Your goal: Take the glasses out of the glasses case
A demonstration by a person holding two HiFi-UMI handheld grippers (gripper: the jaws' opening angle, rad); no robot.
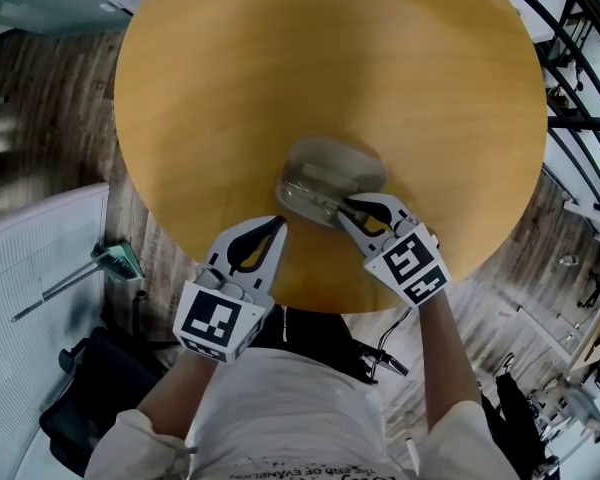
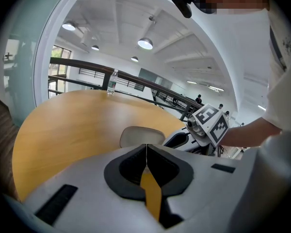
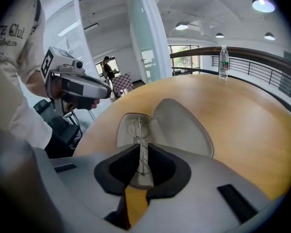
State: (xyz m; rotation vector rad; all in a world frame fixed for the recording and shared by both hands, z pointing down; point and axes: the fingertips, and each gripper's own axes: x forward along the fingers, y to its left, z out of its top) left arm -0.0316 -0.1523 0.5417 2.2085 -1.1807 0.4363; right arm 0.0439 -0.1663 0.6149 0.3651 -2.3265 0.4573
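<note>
**Right gripper (image 1: 348, 208) nipping the glasses (image 3: 139, 130) inside the open glasses case (image 1: 325, 173), close to the tabletop's (image 1: 330, 58) near edge.**
The right jaws are closed narrow on the thin wire frame, which lies in the case's tray straight ahead of them, with the lid (image 3: 184, 118) open ahead and to their right. Beyond that, bare tabletop runs to a water bottle (image 3: 223, 62) at the far rim. The left gripper (image 1: 280, 224) has its jaws pressed together and empty, with the case just ahead of them. From the head view the glasses are only a faint glint, and the lenses are hard to make out.

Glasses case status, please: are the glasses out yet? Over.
Right gripper shut on glasses, not yet lifted from open glasses case. Left gripper shut, empty, clear of case. Nothing blocking.
</note>
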